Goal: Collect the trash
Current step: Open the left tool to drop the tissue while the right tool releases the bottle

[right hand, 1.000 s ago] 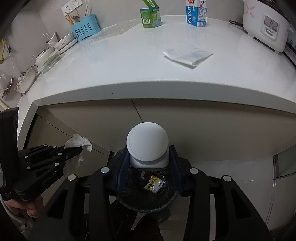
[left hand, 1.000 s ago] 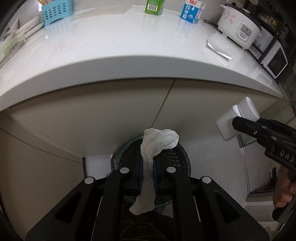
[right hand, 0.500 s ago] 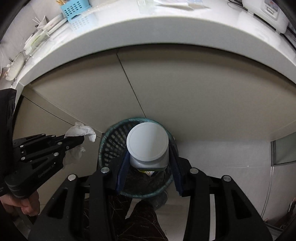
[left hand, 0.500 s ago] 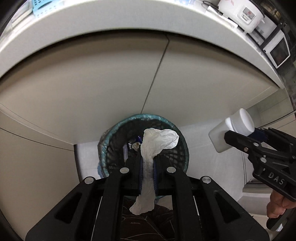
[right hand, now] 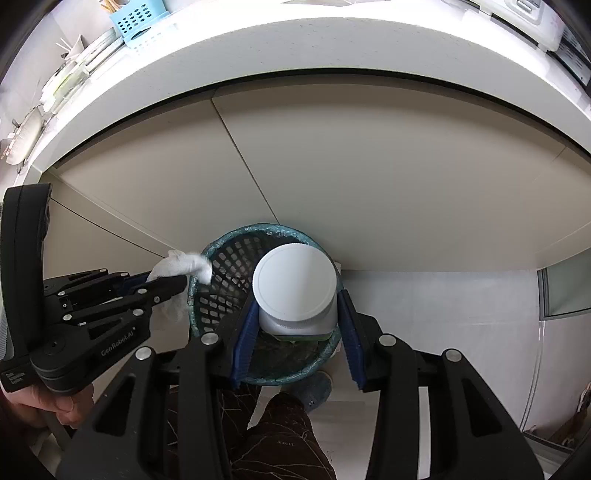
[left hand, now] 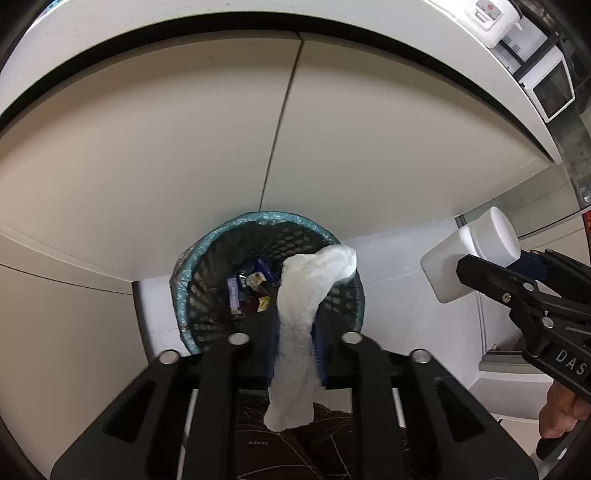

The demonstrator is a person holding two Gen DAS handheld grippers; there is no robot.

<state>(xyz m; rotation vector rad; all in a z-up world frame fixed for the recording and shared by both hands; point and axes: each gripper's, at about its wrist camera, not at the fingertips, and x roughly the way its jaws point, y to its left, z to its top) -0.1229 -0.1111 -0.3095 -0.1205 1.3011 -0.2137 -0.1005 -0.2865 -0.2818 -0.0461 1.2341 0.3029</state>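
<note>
My left gripper [left hand: 295,339] is shut on a crumpled white tissue [left hand: 310,288] and holds it over the near rim of a round teal mesh bin [left hand: 207,258] lined with a bag. Wrappers [left hand: 251,288] lie in the bin's bottom. My right gripper [right hand: 295,317] is shut on a white bottle with a round white cap [right hand: 294,284] and holds it right above the same bin [right hand: 229,258]. In the left wrist view the bottle [left hand: 469,254] and right gripper [left hand: 491,266] are to the right of the bin. In the right wrist view the left gripper [right hand: 166,284] and tissue [right hand: 181,266] are at the bin's left rim.
The bin stands on a white floor against beige cabinet doors [left hand: 184,147] under a white countertop [right hand: 295,40]. A blue basket [right hand: 140,22] and dishes sit on the counter's left. A rice cooker [left hand: 491,18] and microwave [left hand: 550,88] are at the right. The person's patterned trousers [right hand: 277,439] are below.
Both grippers have dropped lower and tipped down toward the bin. The bin's inside now shows more fully, and the countertop has slid to the top of both views.
</note>
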